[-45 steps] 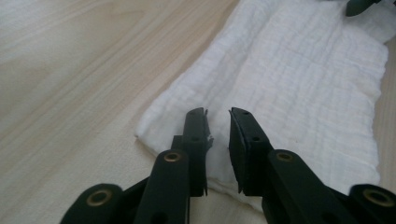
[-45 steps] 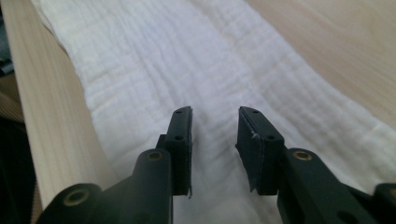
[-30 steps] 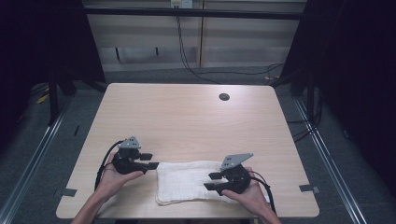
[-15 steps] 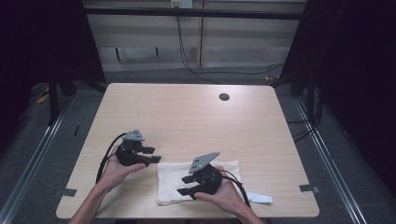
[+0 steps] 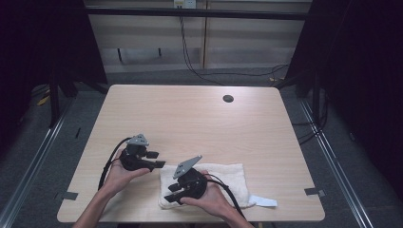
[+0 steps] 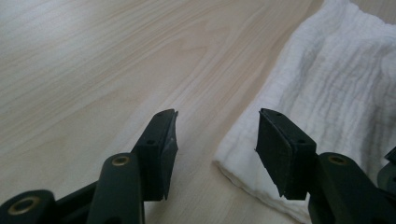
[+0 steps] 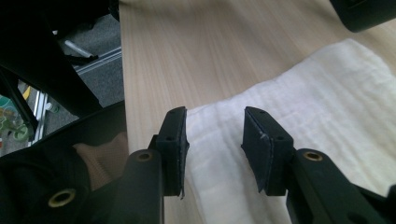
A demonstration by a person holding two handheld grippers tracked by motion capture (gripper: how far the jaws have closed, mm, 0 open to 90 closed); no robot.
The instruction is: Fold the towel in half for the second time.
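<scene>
A white folded towel (image 5: 225,180) lies flat near the front edge of the wooden table (image 5: 190,118). My left gripper (image 5: 158,159) hovers at the towel's left end, open, with the towel's corner (image 6: 327,88) beside its right pad and bare wood under the gap (image 6: 217,114). My right gripper (image 5: 170,192) lies over the towel's front left part, pointing left. Its jaws have just been closing but still stand apart (image 7: 215,114). The towel's edge (image 7: 303,107) shows below the gap, and neither pad presses on it.
A small dark round hole (image 5: 228,99) sits at the table's far right. A white tag (image 5: 263,201) lies at the towel's front right corner. Dark curtains flank the table, and cables run on the floor behind it. The right gripper view looks past the table's left edge (image 7: 122,70).
The right gripper has slid left across the towel, from its right end to its left front part, uncovering the right half and the white tag. The left gripper has hardly moved.
</scene>
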